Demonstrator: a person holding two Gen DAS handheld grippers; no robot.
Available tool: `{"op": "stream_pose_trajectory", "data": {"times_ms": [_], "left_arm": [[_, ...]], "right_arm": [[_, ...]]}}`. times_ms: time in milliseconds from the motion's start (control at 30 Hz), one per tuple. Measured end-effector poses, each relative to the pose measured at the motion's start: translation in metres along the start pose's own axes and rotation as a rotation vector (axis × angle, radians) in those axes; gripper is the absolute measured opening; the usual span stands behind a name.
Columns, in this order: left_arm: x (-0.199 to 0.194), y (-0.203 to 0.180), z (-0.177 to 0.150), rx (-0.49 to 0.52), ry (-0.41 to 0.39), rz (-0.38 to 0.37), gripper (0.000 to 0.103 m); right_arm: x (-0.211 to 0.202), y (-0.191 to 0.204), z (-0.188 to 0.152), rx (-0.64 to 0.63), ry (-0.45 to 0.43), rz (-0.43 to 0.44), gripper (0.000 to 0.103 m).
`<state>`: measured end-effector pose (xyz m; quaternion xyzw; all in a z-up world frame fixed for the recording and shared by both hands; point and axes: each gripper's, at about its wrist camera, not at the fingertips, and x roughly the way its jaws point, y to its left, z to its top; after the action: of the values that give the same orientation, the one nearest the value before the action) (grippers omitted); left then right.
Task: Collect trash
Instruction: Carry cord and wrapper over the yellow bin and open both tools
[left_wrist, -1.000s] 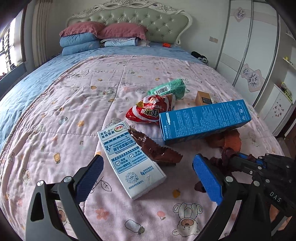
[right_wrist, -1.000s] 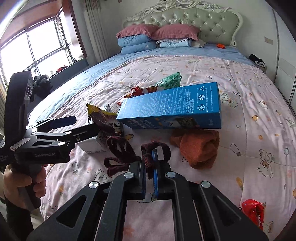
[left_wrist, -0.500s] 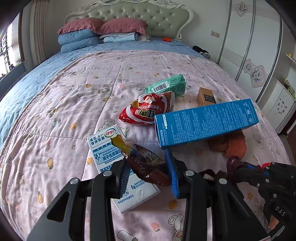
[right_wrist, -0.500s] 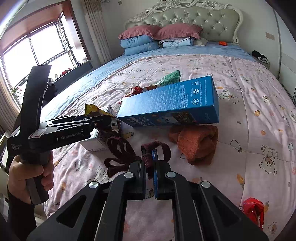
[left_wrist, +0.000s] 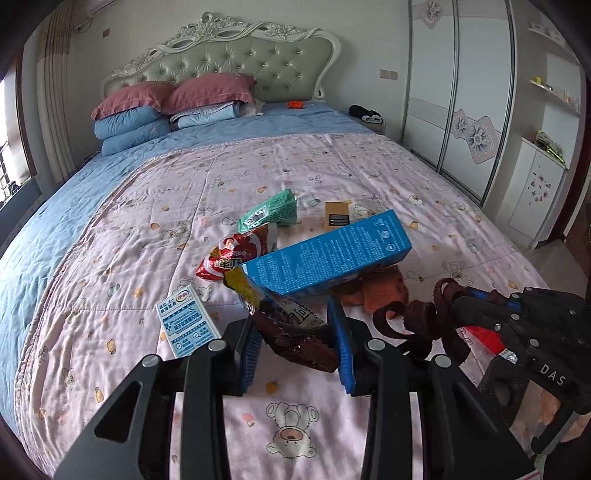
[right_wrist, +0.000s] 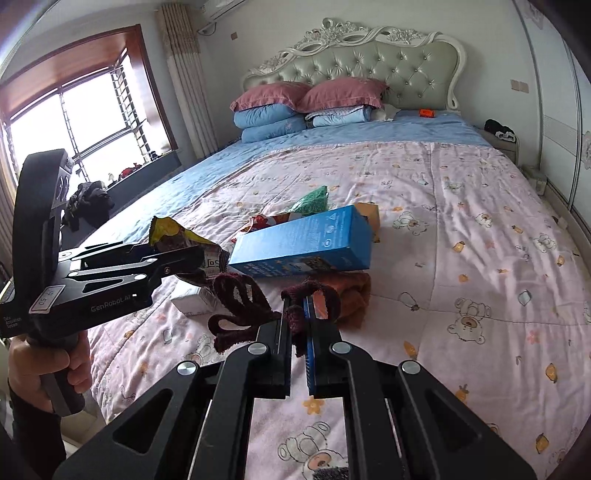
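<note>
My left gripper (left_wrist: 295, 343) is shut on a brown and yellow snack wrapper (left_wrist: 291, 328) and holds it above the pink quilt; the wrapper also shows in the right wrist view (right_wrist: 177, 236). My right gripper (right_wrist: 297, 332) is shut on a dark maroon knitted strap (right_wrist: 240, 302), which hangs to its left. On the quilt lie a white milk carton (left_wrist: 186, 325), a blue box (left_wrist: 325, 254), a red snack bag (left_wrist: 236, 254), a green packet (left_wrist: 269, 214), a small brown box (left_wrist: 337, 216) and an orange cloth (left_wrist: 384, 288).
The bed's quilt (left_wrist: 147, 236) spreads wide, with pillows (left_wrist: 170, 103) at the headboard. A wardrobe (left_wrist: 480, 110) stands on the right. A window (right_wrist: 74, 125) and a sill with clothes are on the left. A red wrapper (left_wrist: 484, 338) lies behind the right gripper.
My left gripper closed on the brown wrapper and lifted it off the milk carton. The right gripper stayed shut on the maroon strap and rose slightly.
</note>
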<state>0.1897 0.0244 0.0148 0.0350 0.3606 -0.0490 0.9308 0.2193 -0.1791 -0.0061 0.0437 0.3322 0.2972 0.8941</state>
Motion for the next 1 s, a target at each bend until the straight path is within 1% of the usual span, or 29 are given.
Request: {"op": "stream_pose_trajectory", "data": {"times_ms": [167, 333, 467, 733, 1000], "left_arm": [[-0.003, -0.057, 0.006, 0.07, 0.0, -0.058, 0.035], [0.003, -0.125, 0.013, 0.14, 0.004, -0.127, 0.035], [0.013, -0.183, 0.017, 0.194, 0.013, -0.209, 0.035], [0.036, -0.296, 0.014, 0.291, 0.057, -0.357, 0.035], [0.061, -0.4, 0.009, 0.383, 0.121, -0.483, 0.035]], "right_arm": [[-0.044, -0.042, -0.011, 0.047, -0.036, -0.069, 0.006], [-0.089, -0.095, -0.03, 0.112, -0.061, -0.154, 0.006], [-0.122, -0.139, -0.049, 0.173, -0.074, -0.219, 0.006], [-0.188, -0.218, -0.09, 0.285, -0.108, -0.358, 0.006], [-0.238, -0.284, -0.135, 0.389, -0.1, -0.486, 0.006]]}}
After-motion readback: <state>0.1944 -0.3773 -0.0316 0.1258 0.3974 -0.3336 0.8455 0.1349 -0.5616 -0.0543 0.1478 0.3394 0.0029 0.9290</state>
